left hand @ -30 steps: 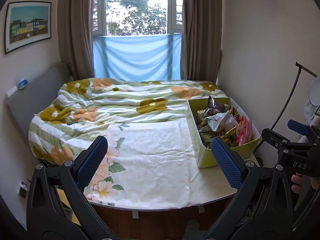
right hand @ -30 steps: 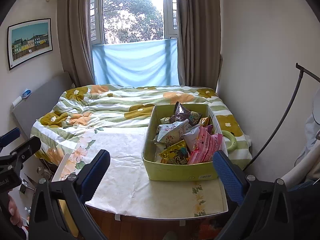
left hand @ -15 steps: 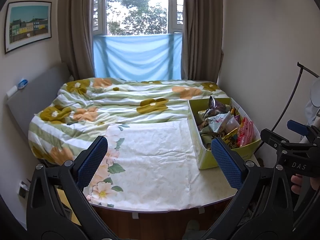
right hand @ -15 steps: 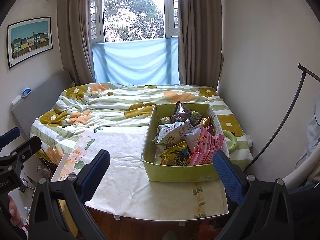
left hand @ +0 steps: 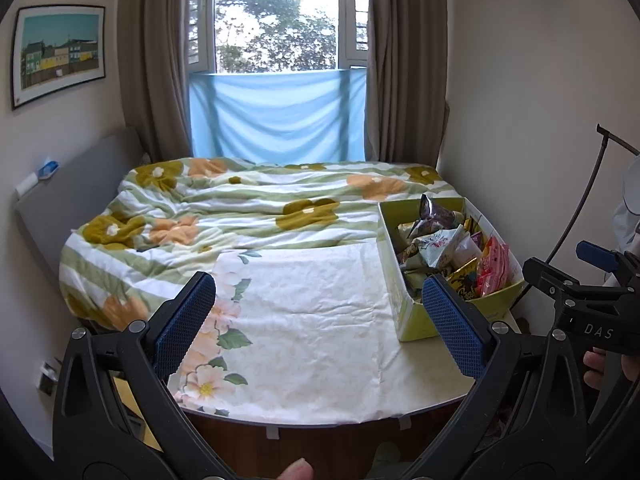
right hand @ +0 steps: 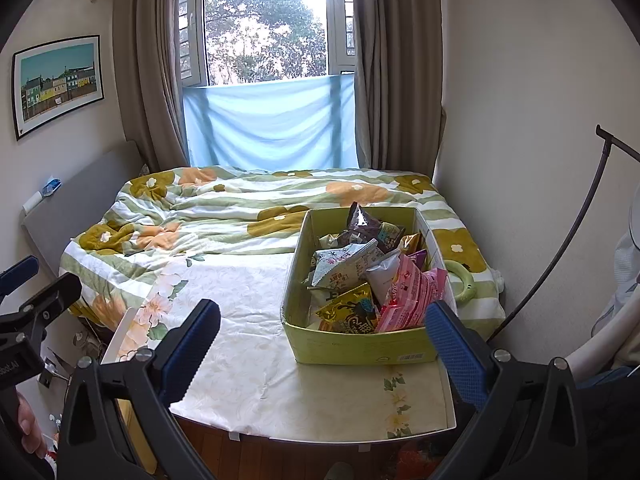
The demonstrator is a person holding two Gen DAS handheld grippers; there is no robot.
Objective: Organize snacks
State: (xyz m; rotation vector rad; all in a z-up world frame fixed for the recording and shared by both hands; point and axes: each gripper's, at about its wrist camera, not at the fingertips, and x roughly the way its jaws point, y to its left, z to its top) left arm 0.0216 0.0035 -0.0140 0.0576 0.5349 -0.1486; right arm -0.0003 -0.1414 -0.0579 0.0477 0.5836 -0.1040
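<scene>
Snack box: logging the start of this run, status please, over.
Left gripper open, empty. Right gripper open, empty, short of the snack box. Box full of snack packets, on the floral cloth. Nothing in the way.

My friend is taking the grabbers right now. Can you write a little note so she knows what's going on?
Left gripper: open, empty, over the floral cloth.
Right gripper: open, empty, facing the green box.
Snack packets, including the yellow bag and pink bag, are piled loose in the box on the cloth.
Done: nothing taken out yet.
Left: all the sorting.
</scene>
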